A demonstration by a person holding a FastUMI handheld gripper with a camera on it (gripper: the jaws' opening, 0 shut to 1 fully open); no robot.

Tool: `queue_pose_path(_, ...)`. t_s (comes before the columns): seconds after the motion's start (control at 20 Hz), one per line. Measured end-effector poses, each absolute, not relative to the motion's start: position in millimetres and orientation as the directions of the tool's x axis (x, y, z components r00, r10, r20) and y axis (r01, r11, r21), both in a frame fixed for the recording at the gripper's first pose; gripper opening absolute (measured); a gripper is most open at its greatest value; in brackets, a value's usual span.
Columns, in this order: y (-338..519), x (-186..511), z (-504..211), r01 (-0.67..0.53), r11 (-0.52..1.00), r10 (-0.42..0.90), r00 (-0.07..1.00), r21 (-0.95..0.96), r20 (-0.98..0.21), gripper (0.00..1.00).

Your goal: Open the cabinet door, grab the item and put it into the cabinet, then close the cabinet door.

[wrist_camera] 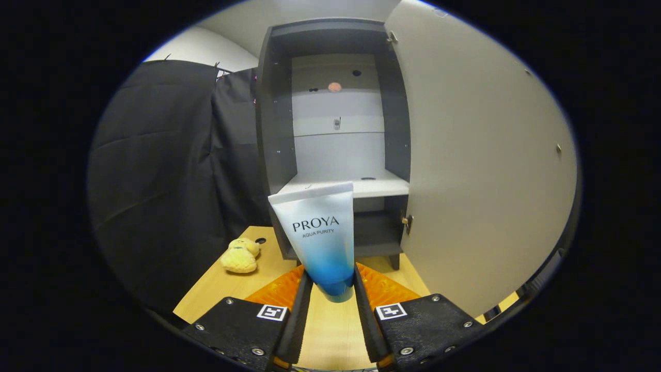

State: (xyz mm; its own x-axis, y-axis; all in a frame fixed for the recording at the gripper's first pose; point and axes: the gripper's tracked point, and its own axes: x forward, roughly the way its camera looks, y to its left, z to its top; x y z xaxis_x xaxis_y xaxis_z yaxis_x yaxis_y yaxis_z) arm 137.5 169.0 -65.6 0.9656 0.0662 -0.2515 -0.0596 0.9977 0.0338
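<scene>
A: How is the gripper [333,289] seen to be set?

B: Its two fingers [298,315] are closed against the lower, cap end of a white-to-blue plastic cosmetic tube [321,235], one finger pressed on each side. The tube is held upright between them, its flat crimped end uppermost and tilted slightly to one side.

A: Where is the tube placed relative to the cabinet?

B: It is held above the light wooden tabletop [330,330], in front of the tall dark-grey cabinet [273,134], outside it. The cabinet's pale interior and its light shelf [377,185] are seen just behind the tube's top edge.

A: And the door?

B: The large off-white cabinet door [480,170] is swung wide open on the hinge side, with a small metal hinge [407,222] visible at its lower inner edge.

A: What else is seen on the table?

B: A small yellow plush toy [240,254] is lying beside the cabinet's base, near the black cloth wall [165,181], well apart from the fingers.
</scene>
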Motion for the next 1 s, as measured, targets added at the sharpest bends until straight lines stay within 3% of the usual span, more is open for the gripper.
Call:
queue_pose_path(0.55, 177.6, 305.0, 21.6, -0.160, 0.985, 0.148, 0.978, -0.068, -0.148, 0.48)
queue_pose_path(0.8, 174.3, 393.7, 26.6, -0.170, 0.983, 0.161, 0.980, -0.075, -0.114, 0.48)
queue_pose_path(1.0, 169.9, 445.5, 2.7, -0.175, 0.984, 0.170, 0.973, -0.019, -0.155, 0.48)
